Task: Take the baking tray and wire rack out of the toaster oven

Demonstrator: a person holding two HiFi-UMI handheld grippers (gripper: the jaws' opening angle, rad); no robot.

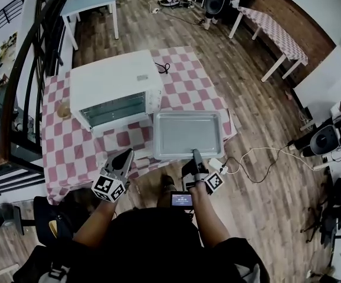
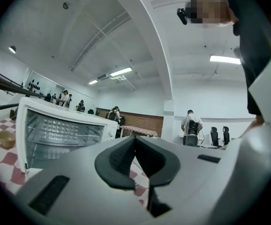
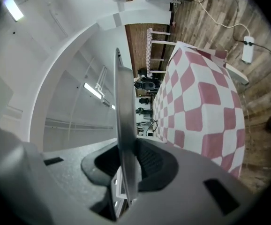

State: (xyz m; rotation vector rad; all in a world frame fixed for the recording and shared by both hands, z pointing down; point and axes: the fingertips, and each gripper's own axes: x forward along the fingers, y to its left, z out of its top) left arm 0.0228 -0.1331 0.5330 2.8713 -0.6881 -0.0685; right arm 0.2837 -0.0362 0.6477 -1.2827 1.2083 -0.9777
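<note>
Tray (image 1: pixel 188 133): in the head view it lies flat on the checked table (image 1: pixel 70 152), just right of the oven (image 1: pixel 114 81), with its near rim toward you. Your right gripper (image 1: pixel 195 156) reaches onto that near rim. Your left gripper (image 1: pixel 123 158) hovers over the cloth left of the tray, apart from it and in front of the oven. From up here you cannot read either pair of jaws, and the oven's front is only a dark pane.

The left gripper view looks up past the table: the left gripper (image 2: pixel 134 149) has its jaws pressed together at the tips with nothing between them. The oven (image 2: pixel 60 135) stands to the left, and thin bars of the rack (image 2: pixel 56 135) cross its inside. Whether its door is open is hard to tell. The tray is out of this picture.

The right gripper view alone shows the grip: the right gripper (image 3: pixel 126 161) pinches the tray (image 3: pixel 123 125), seen edge-on as a thin metal sheet running away between the pads. The table (image 3: pixel 196 102) fills the right side, and the tray's far end is cut off from sight.
</note>
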